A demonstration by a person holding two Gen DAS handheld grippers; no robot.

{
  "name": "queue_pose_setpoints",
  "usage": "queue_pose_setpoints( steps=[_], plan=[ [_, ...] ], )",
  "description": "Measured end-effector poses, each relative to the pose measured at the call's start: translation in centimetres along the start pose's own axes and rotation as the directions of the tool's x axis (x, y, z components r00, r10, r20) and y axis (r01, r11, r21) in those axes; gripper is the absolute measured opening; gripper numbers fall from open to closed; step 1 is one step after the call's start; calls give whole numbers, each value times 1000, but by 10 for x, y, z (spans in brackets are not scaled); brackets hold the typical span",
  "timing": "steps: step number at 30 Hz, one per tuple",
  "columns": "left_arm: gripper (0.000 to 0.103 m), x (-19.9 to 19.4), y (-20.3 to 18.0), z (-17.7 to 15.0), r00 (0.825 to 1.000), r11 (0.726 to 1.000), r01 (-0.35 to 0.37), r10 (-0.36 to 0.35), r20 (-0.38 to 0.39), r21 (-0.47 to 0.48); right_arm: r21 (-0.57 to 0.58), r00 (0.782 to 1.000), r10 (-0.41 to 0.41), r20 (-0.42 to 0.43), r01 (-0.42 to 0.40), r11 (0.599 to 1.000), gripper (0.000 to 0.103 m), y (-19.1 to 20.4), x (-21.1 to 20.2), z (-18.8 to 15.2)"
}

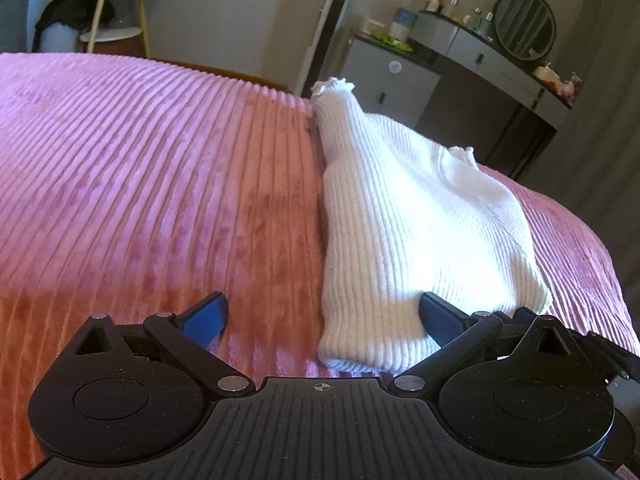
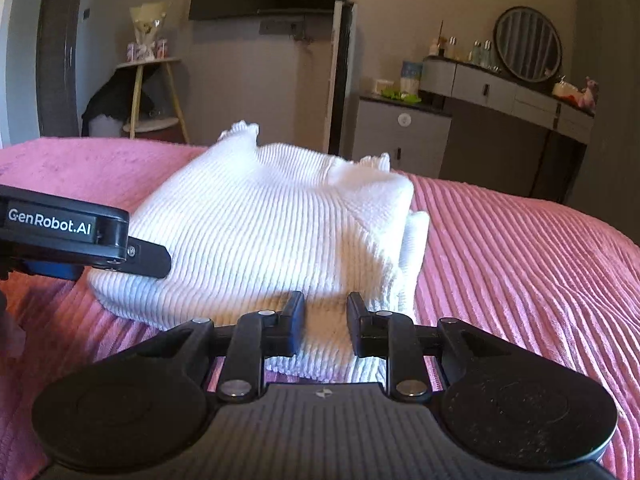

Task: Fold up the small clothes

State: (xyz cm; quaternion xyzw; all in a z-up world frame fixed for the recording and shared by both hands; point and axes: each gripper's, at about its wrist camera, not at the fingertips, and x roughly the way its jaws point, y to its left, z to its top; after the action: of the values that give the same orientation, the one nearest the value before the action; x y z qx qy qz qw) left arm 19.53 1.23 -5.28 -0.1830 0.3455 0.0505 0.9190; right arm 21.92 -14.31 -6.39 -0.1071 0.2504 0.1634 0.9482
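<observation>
Your white ribbed garment (image 1: 404,216) lies folded on the pink ribbed bedspread (image 1: 140,168), and everything else is best placed from it.

Your left gripper (image 1: 324,320) is spread wide at the garment's near edge. One blue-padded finger sits over bare bedspread just beside the knit, the other rests over the cloth itself, and nothing is pinched between them. In the right wrist view that same gripper (image 2: 148,258) enters from the left edge, cut off by the frame, so only its black body, a printed label and one fingertip at the garment's near left corner show. Whether that tip presses the cloth or only hovers over it, you cannot tell.

Your right gripper (image 2: 325,320) has its fingers a little apart at the garment's near hem. The knit shows in the gap, but the pads do not look to be squeezing it. The gripper's body hides the hem beneath.

The garment's far end bunches into two frilled points, and the layers under its right fold are hidden.

Beyond the garment stands a grey dresser (image 2: 516,92) with a round mirror (image 2: 527,43). The bottles on it are too small to identify. A dark shape under the side table (image 2: 154,96) behind the garment is unclear.
</observation>
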Motion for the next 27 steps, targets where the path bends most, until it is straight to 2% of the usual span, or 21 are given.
queue_pose_setpoints(
  steps=[7, 11, 12, 15, 19, 20, 21, 22, 23, 25, 26, 27],
  plan=[
    [103, 10, -2, -3, 1000, 999, -17, 17, 4, 36, -9, 999, 35, -29, -35, 999, 23, -5, 8, 0],
    [103, 13, -4, -6, 1000, 998, -31, 31, 6, 50, -47, 998, 29, -62, -32, 998, 23, -2, 11, 5],
    [103, 12, -4, -6, 999, 999, -35, 35, -1, 40, -56, 997, 27, -71, -31, 998, 23, -1, 12, 6],
    [103, -2, -2, -8, 998, 996, -38, 34, -43, -83, -125, 993, 21, -113, -35, 992, 23, 3, 12, 12],
    [103, -33, -12, -28, 997, 997, -29, 24, -68, -71, -164, 979, -25, -200, -8, 986, 30, 8, -6, 20],
    [103, -41, -14, -33, 997, 997, -34, 30, -68, -64, -137, 973, -56, -226, 25, 990, 39, 8, -14, 21],
    [103, -50, -17, -38, 997, 997, -50, 46, -66, -54, -101, 961, -87, -262, 62, 993, 64, 6, -21, 20],
    [103, -57, -19, -40, 997, 997, -59, 56, -59, -44, -69, 949, -102, -300, 85, 994, 75, 4, -26, 18],
    [103, -67, -22, -44, 997, 998, -60, 59, -46, -24, -33, 939, -92, -332, 86, 996, 79, 2, -34, 13],
    [103, -80, -25, -44, 998, 998, -60, 60, -23, 12, 15, 927, -57, -370, 67, 998, 80, 0, -55, 2],
    [103, -88, -26, -45, 998, 998, -59, 60, -12, 27, 20, 921, -56, -385, 69, 997, 87, 2, -65, -2],
    [103, -96, -27, -45, 998, 997, -60, 60, -1, 40, 21, 916, -58, -398, 72, 997, 99, 3, -73, -5]
  ],
)
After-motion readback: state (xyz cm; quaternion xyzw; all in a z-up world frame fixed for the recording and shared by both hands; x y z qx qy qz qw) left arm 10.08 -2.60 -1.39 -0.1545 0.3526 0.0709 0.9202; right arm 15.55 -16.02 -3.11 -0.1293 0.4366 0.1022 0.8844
